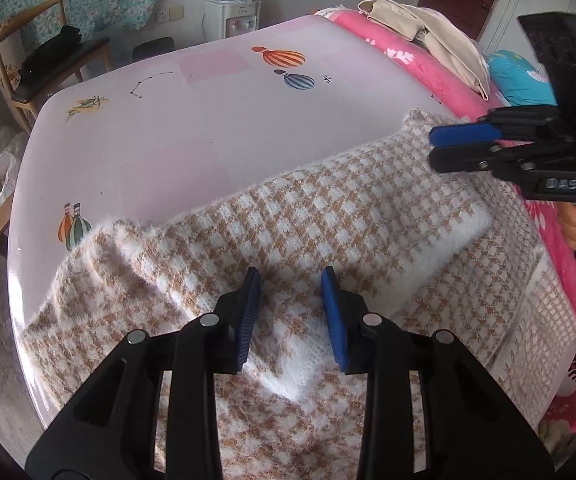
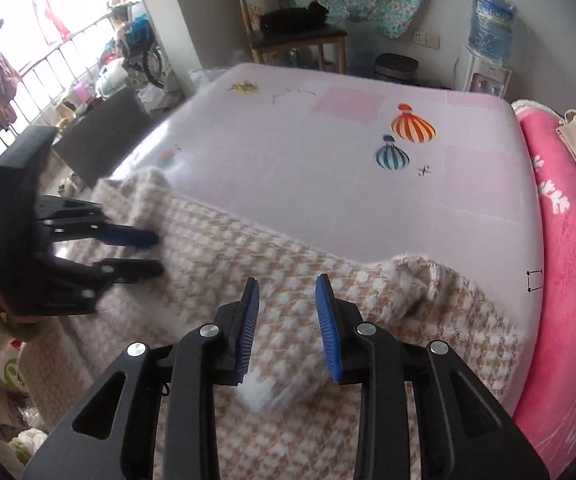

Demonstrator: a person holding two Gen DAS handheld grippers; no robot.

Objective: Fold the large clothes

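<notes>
both the left tool (image 1: 290, 280) and right tool (image 2: 287, 286) hang spread, empty, above the checked sweater (image 1: 328, 216).

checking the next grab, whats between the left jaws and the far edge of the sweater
Only more sweater: the open left gripper hangs over checked knit that runs unbroken to its far edge. The left wrist view shows it.

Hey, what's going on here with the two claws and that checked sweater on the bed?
A person is folding a fuzzy tan-and-white checked sweater spread on a bed with a pale balloon-print sheet. They hold a claw in each hand. The left claw and the right claw both hang over the knit with their jaws apart and nothing pinched between them. Part of the sweater already looks folded over itself. A pink blanket lies along the bed's edge.
</notes>
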